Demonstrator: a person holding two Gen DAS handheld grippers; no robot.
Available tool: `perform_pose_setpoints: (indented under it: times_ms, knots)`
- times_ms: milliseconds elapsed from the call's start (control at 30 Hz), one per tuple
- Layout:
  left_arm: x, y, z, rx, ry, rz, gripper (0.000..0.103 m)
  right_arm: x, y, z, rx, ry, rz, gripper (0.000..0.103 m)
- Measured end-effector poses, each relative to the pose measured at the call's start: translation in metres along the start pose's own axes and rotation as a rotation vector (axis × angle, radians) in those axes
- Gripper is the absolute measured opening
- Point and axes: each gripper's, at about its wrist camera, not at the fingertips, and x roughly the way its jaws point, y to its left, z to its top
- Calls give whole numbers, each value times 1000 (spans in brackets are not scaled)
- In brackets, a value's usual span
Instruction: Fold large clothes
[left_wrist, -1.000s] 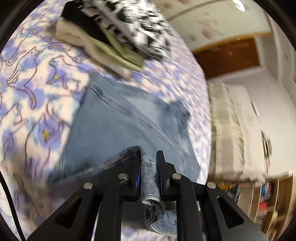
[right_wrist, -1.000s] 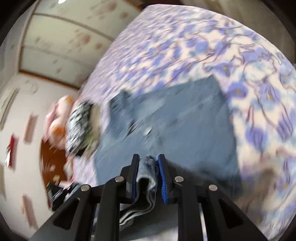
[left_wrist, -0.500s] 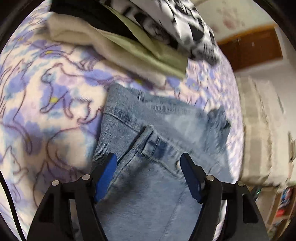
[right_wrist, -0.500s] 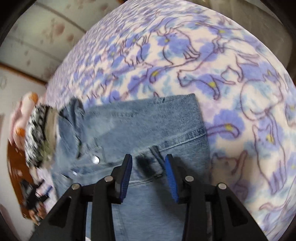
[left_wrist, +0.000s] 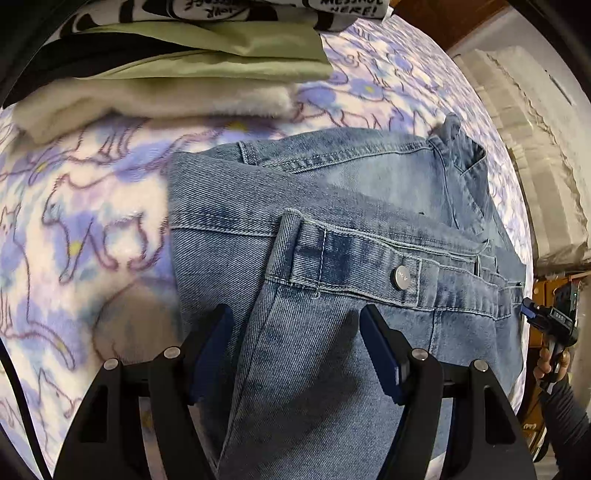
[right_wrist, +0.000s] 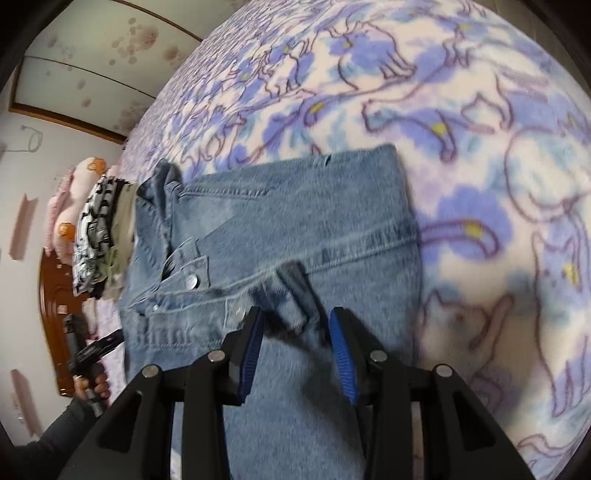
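Spread over the bed's cat-print blanket (left_wrist: 74, 236), folded blue jeans (left_wrist: 332, 369) lie flat beneath both steeply down-tilted tools, the left hand-held gripper (left_wrist: 295, 325) standing wide apart and the right hand-held gripper (right_wrist: 295, 325) narrowly parted, neither pinching denim.

My left gripper (left_wrist: 295, 328) is matt black plastic with shiny metal pins and blue ribbed pads. The jeans (left_wrist: 332, 369) are coarse, faded denim cloth with a dull metal button (left_wrist: 400, 277). The blanket (right_wrist: 480, 184) under them is soft, fuzzy fleece. A cream fleecy fold (left_wrist: 147, 99) looks plush.
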Motion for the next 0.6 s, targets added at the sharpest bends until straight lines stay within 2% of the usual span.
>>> perform_pose_setpoints:
  times_ms: [200, 367, 467, 600]
  knots:
    - [5, -9, 4, 35, 21, -30, 69, 8, 0, -10, -53, 37, -10, 38]
    - [8, -22, 2, 90, 32, -2, 69, 13, 14, -7, -132, 50, 26, 40]
    - [12, -21, 1, 94, 29, 8, 69, 21, 24, -6, -197, 57, -19, 40]
    - [20, -20, 1, 86, 33, 23, 69, 28, 23, -4, -188, 63, -50, 39]
